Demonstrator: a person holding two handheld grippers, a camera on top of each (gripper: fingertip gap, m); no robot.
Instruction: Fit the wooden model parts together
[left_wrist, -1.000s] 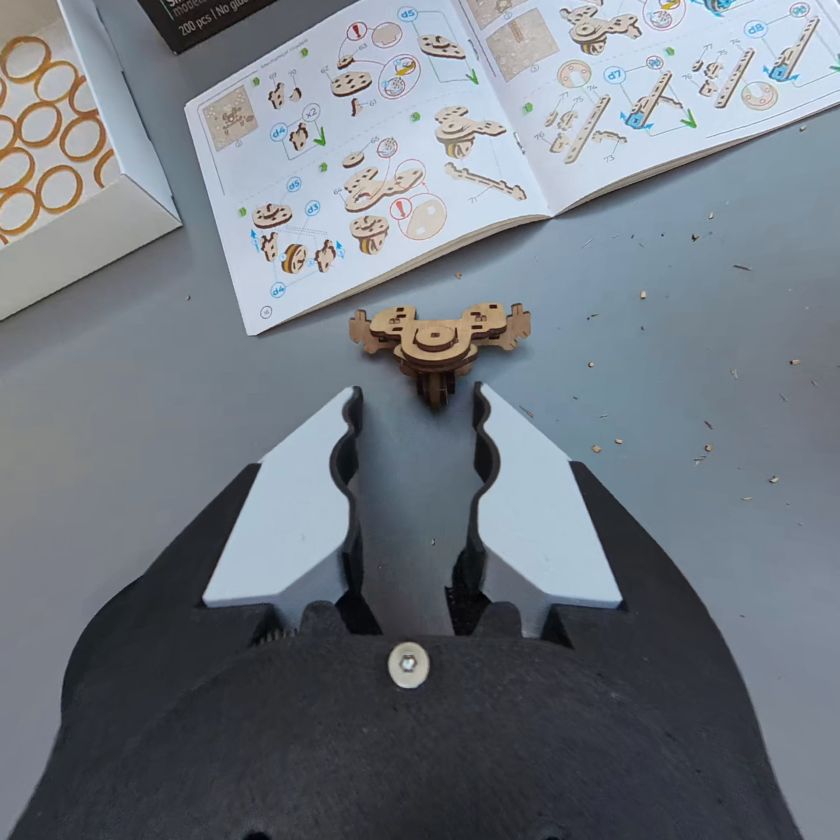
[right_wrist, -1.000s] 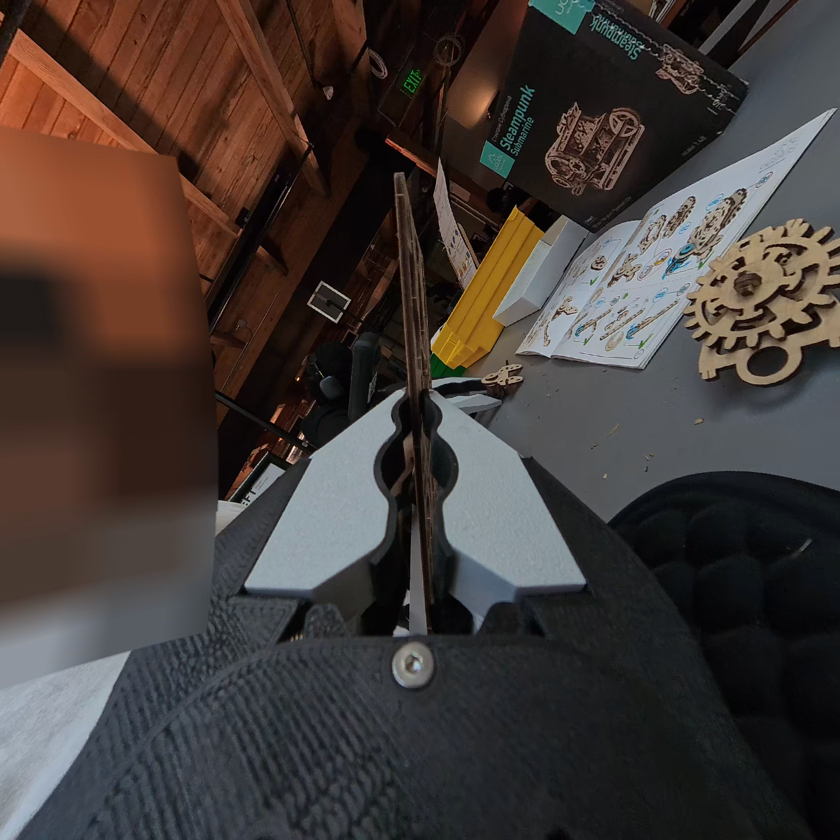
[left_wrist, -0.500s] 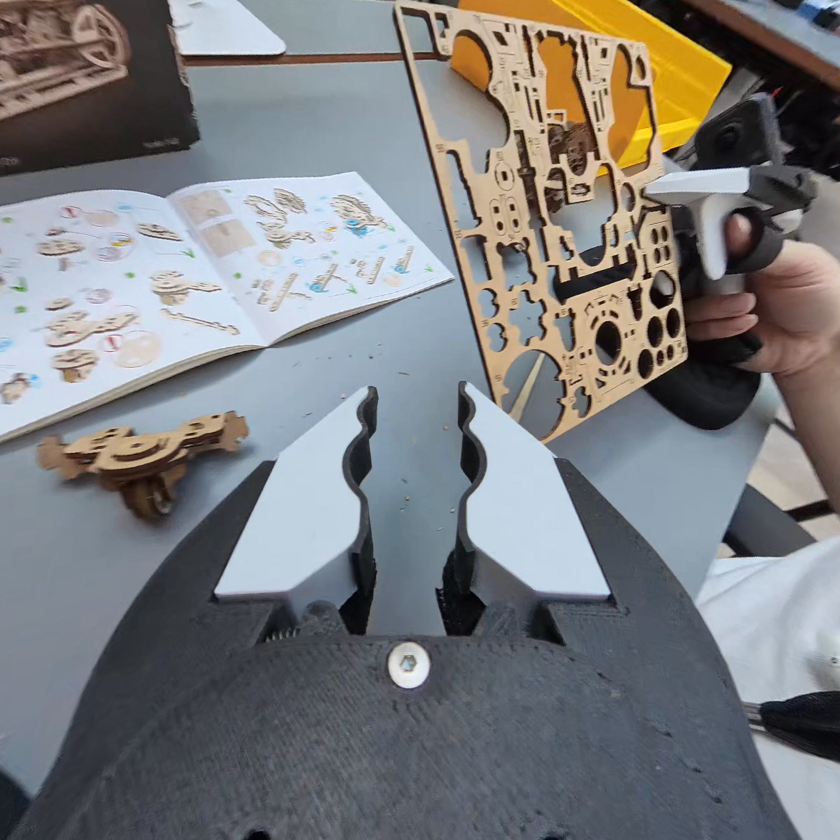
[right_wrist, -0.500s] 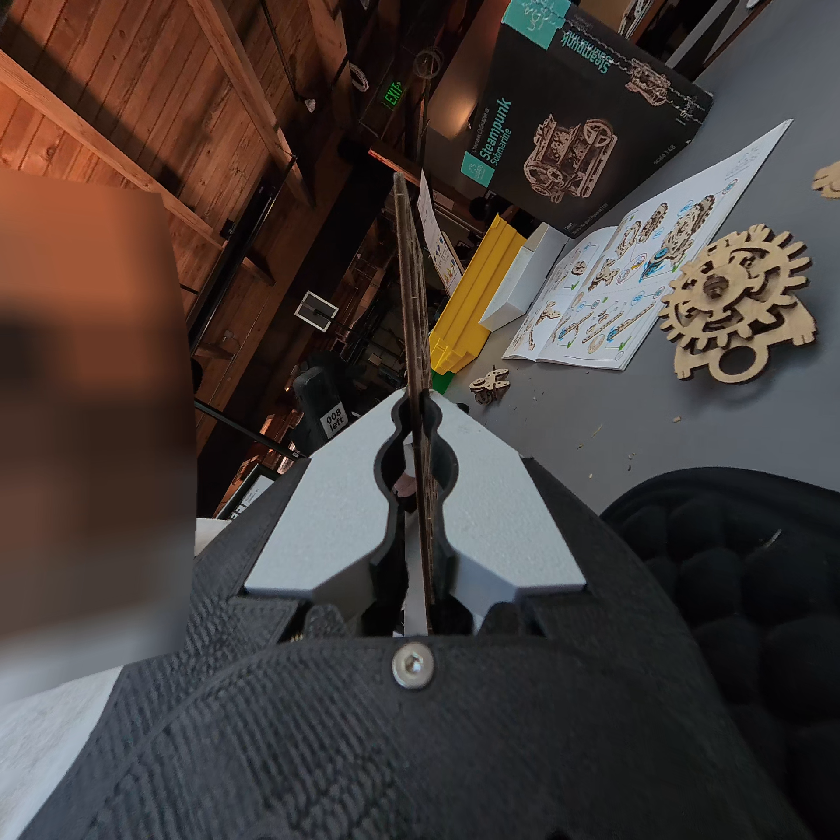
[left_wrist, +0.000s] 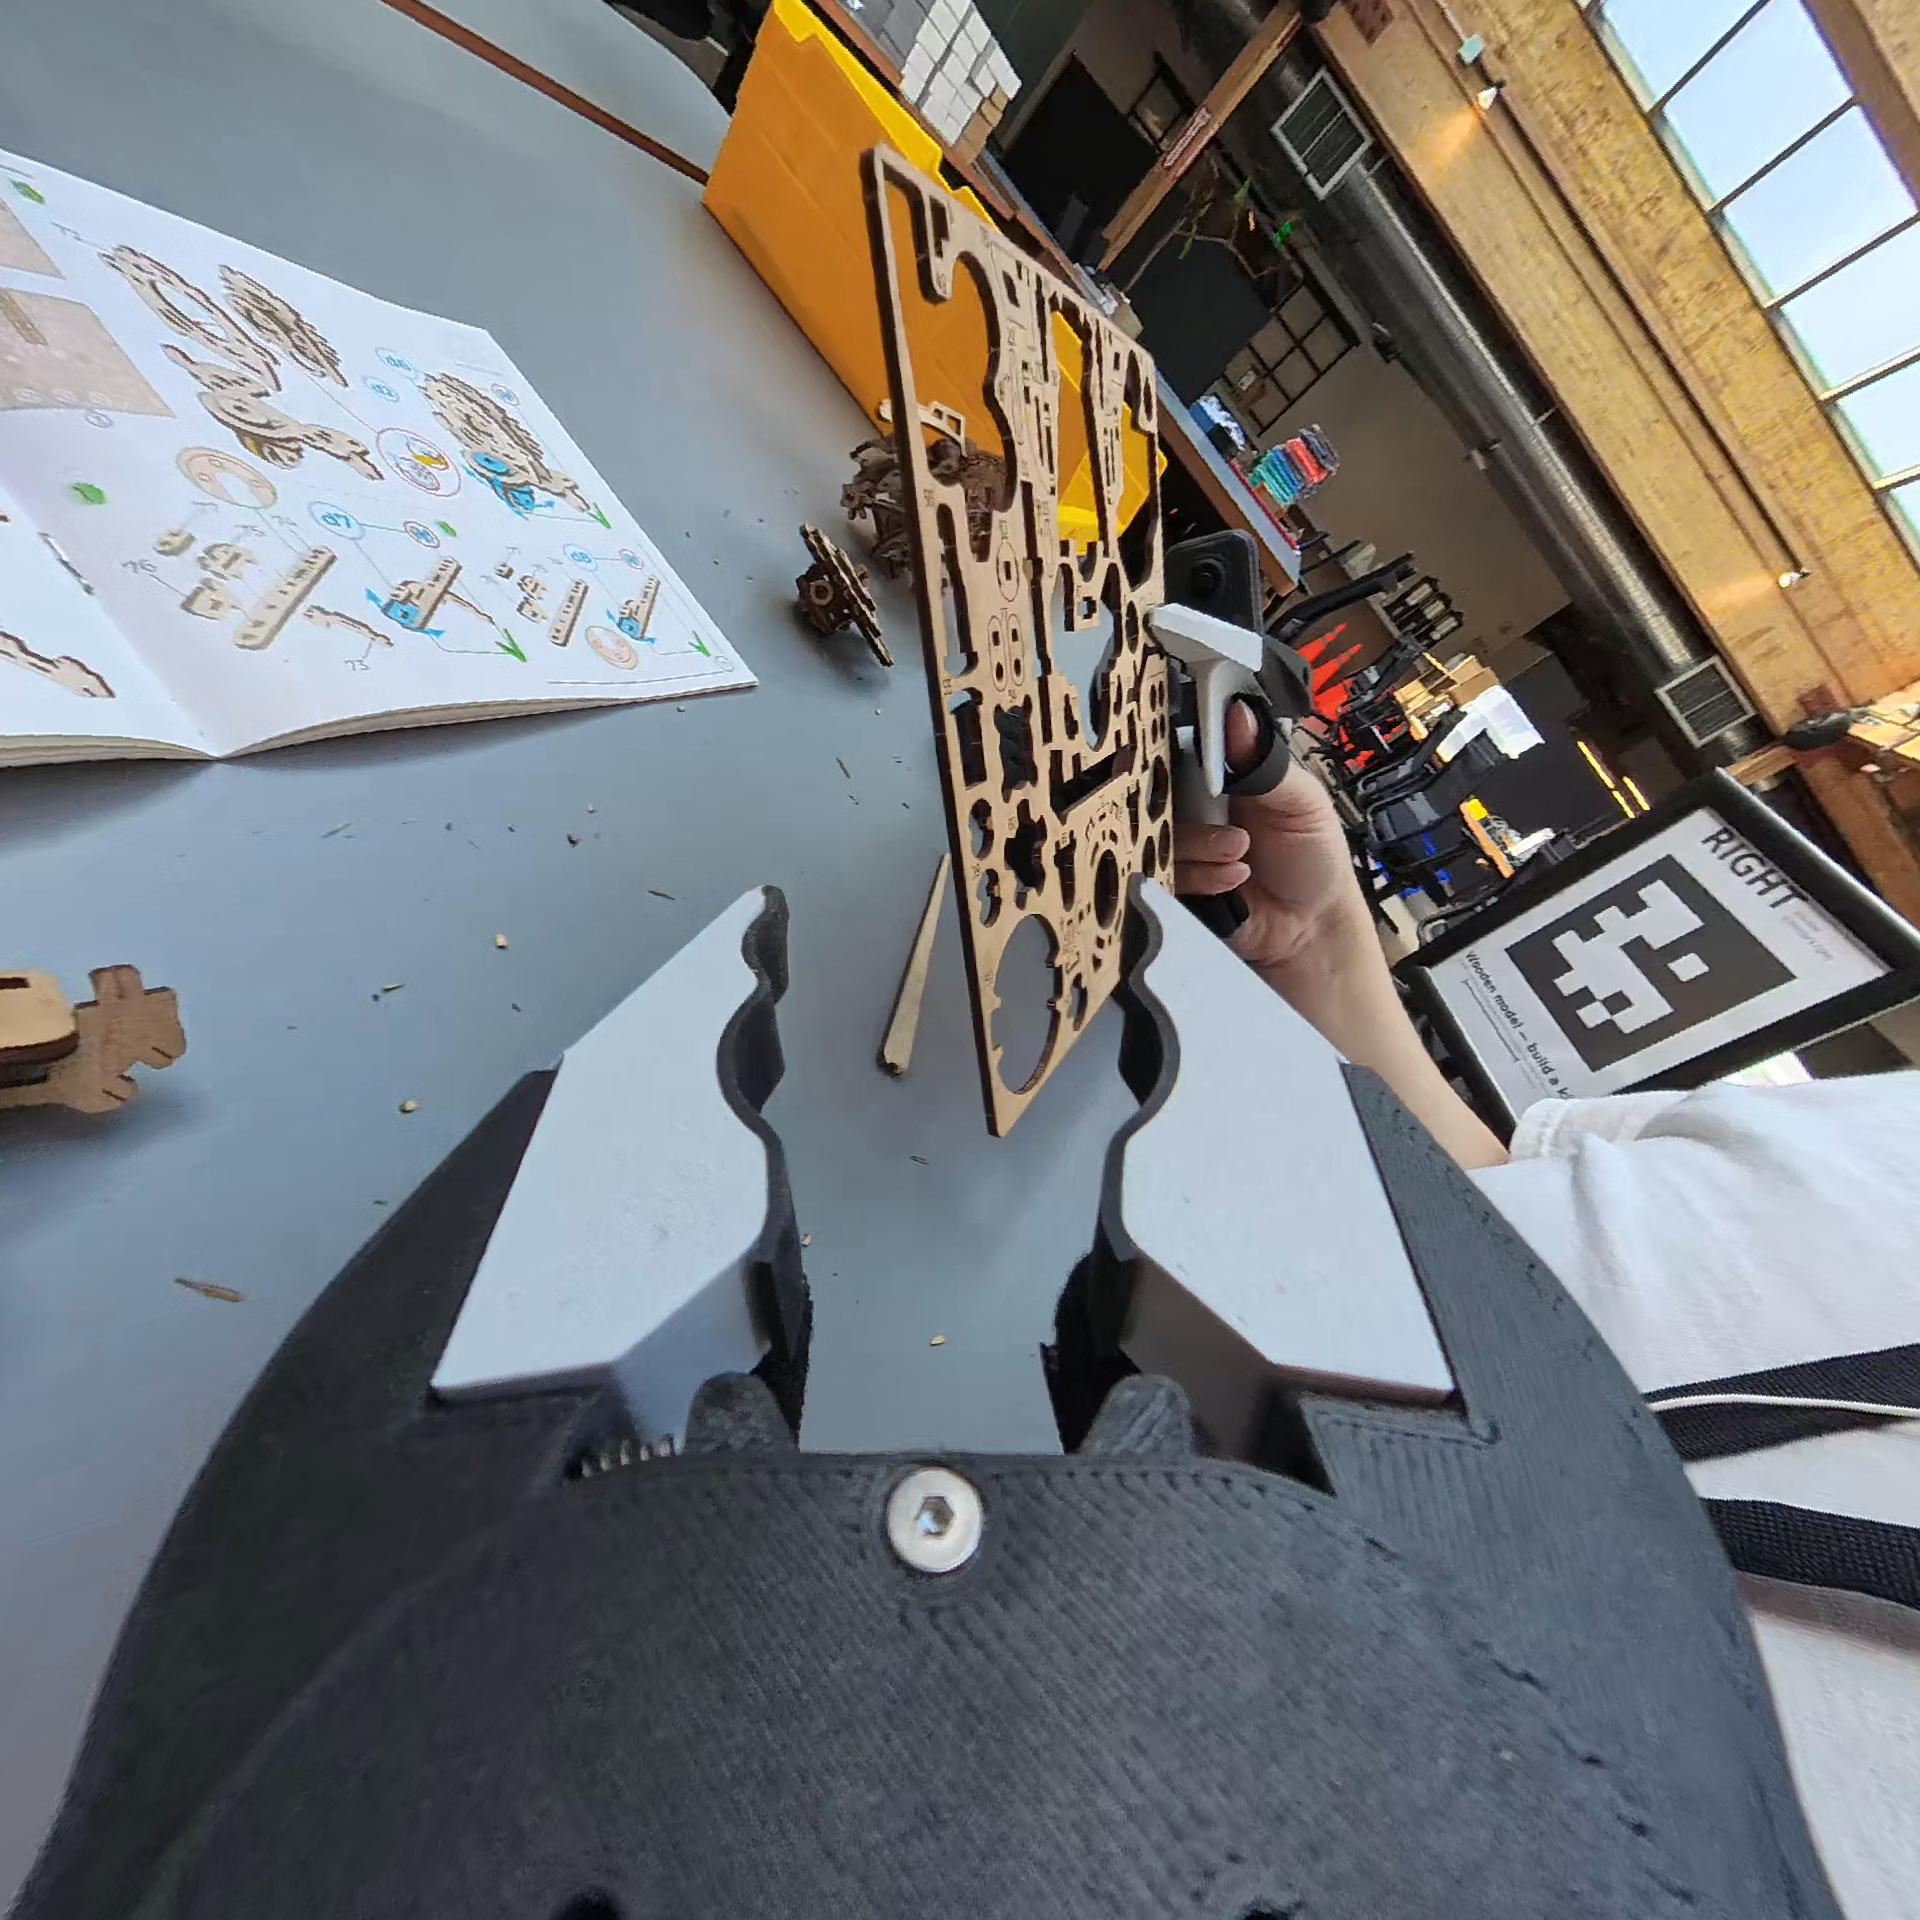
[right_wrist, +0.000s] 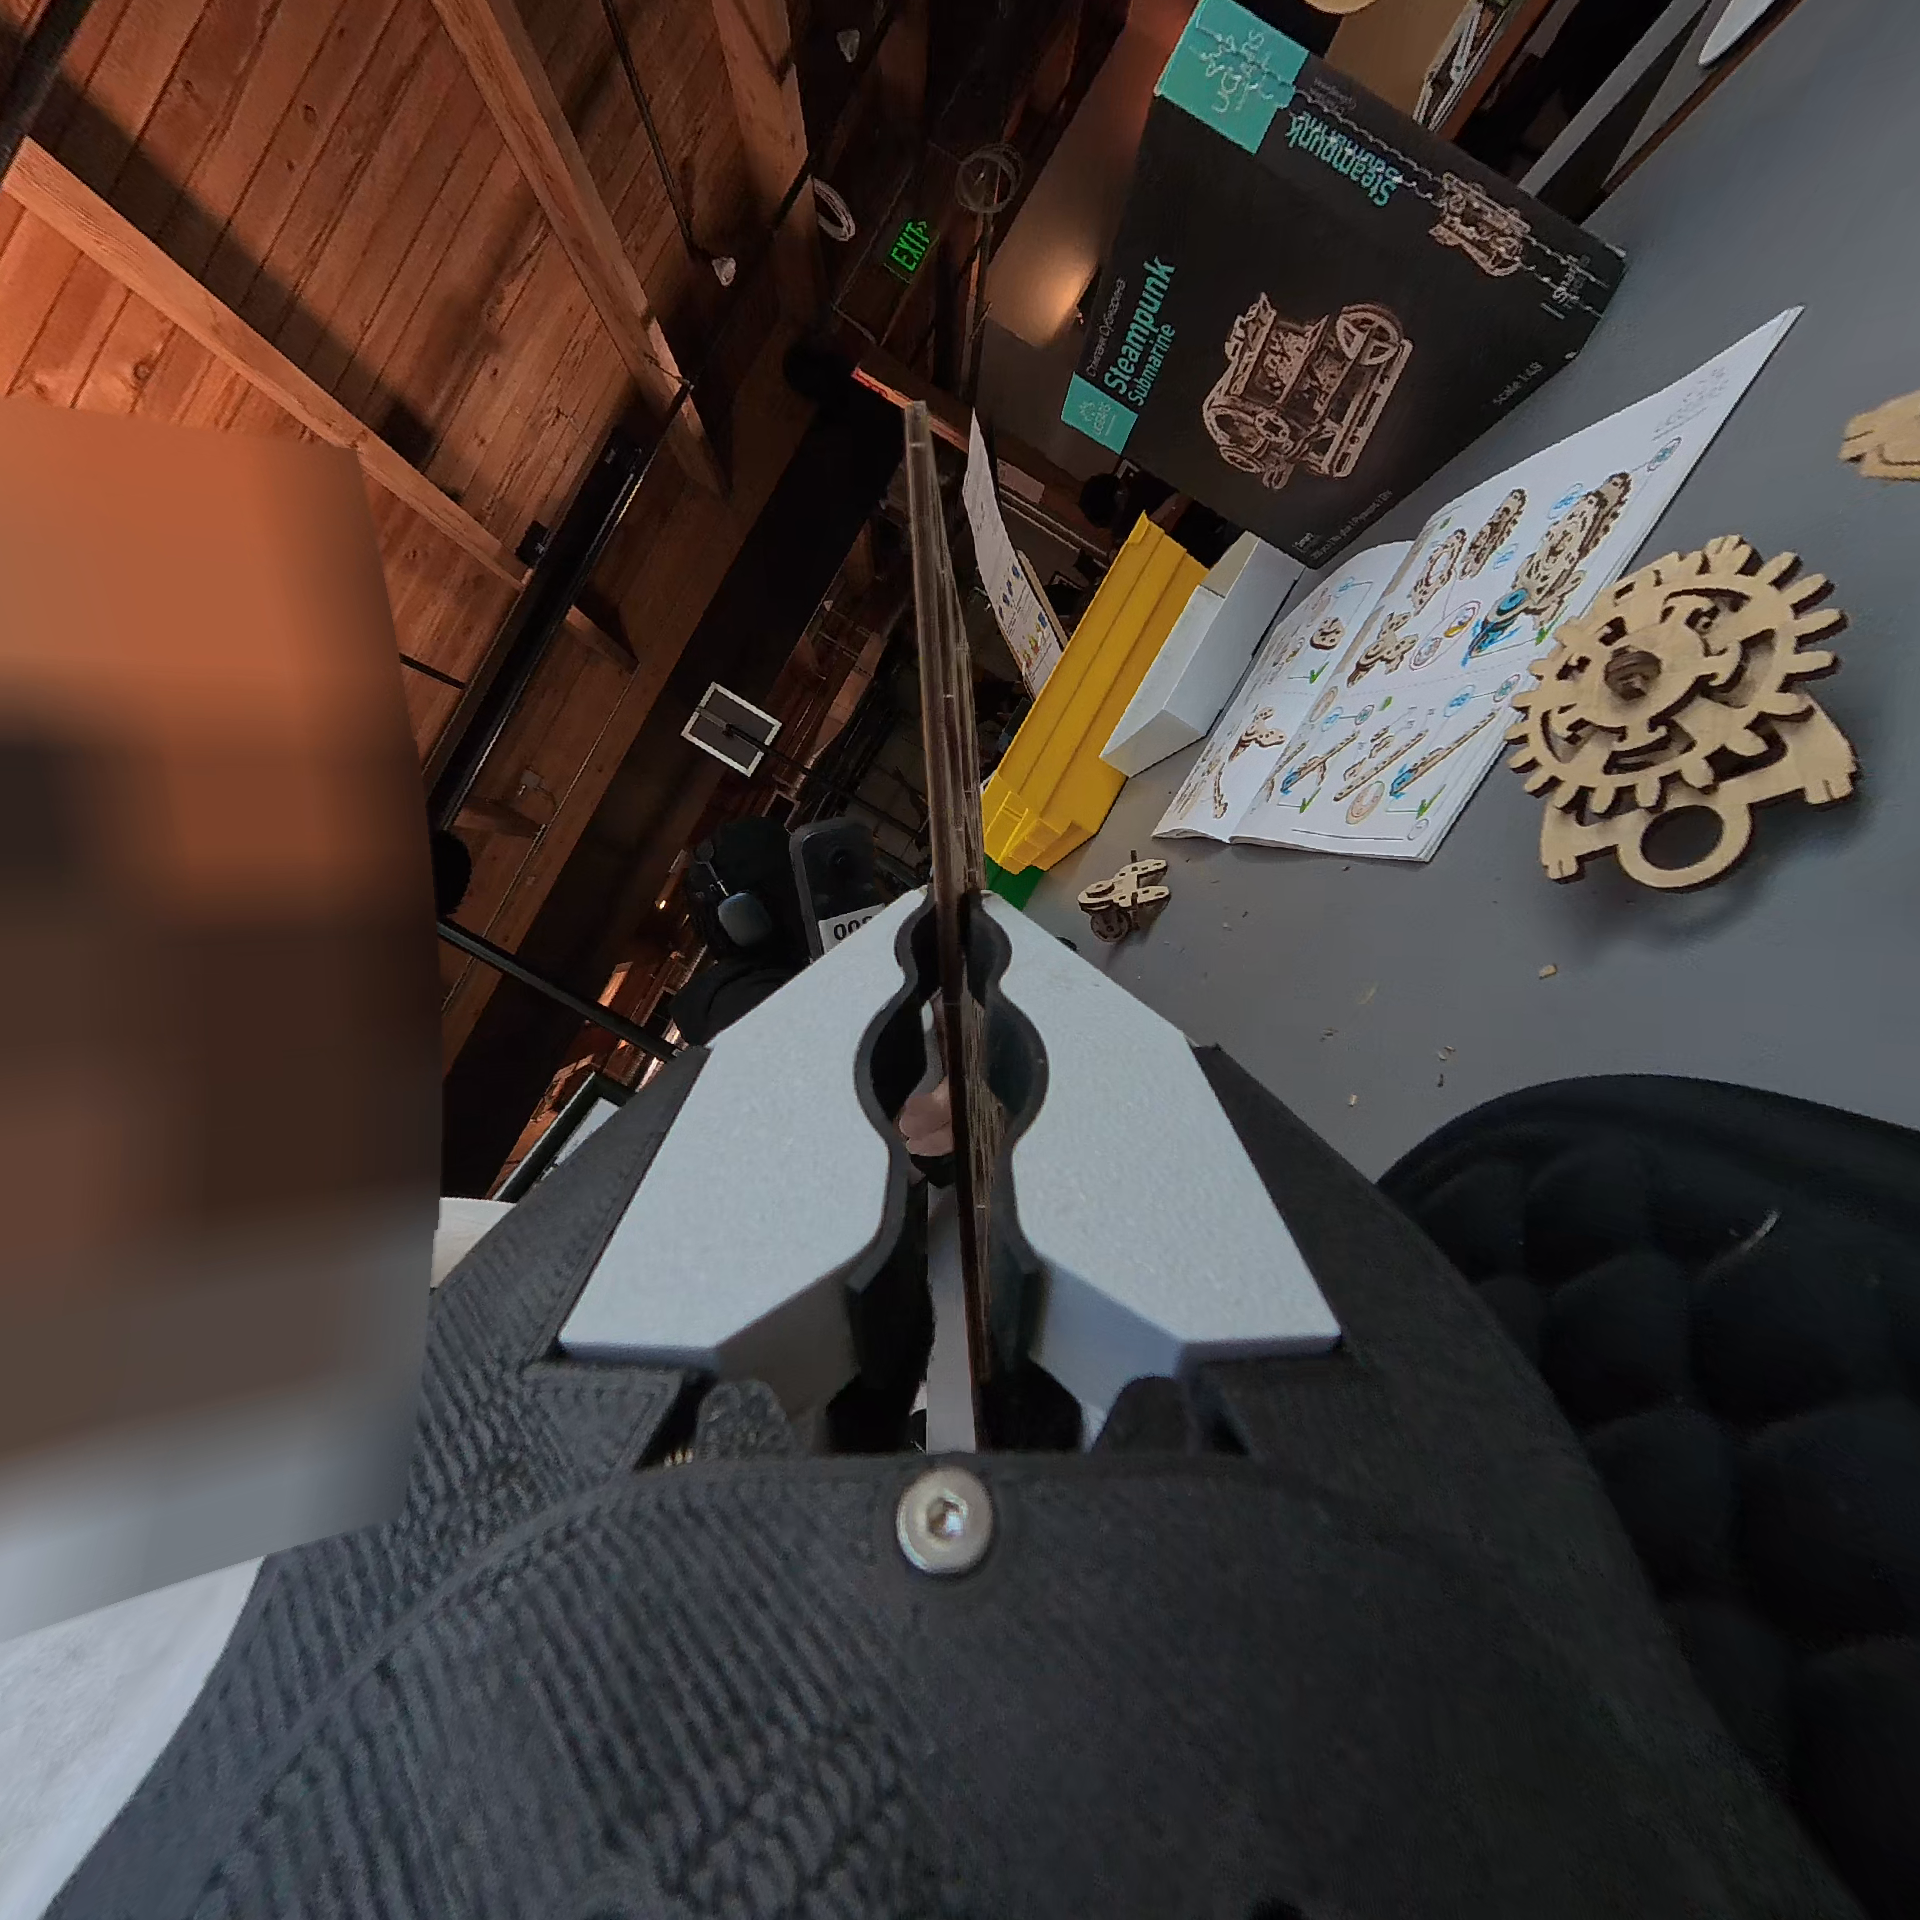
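My left claw (left_wrist: 951, 914): matt grey plastic fingers (left_wrist: 644, 1164), rough black printed body w/ shiny metal screw (left_wrist: 933, 1519). Sheet (left_wrist: 1023, 582): thin pale plywood, dark laser-cut edges. Table (left_wrist: 623, 935): smooth matt grey. Booklet (left_wrist: 312, 499): paper. Gear assy (right_wrist: 1683, 707): bare wood.

Bright daylight from skylights (left_wrist: 1808, 156); right view dimmer, warm; wide-angle edge bending; mostly sharp.

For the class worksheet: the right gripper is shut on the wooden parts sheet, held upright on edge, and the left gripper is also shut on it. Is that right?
Not quite. The left gripper is open, its fingers holding nothing, as the left wrist view shows. The right gripper is indeed shut on the upright wooden parts sheet.
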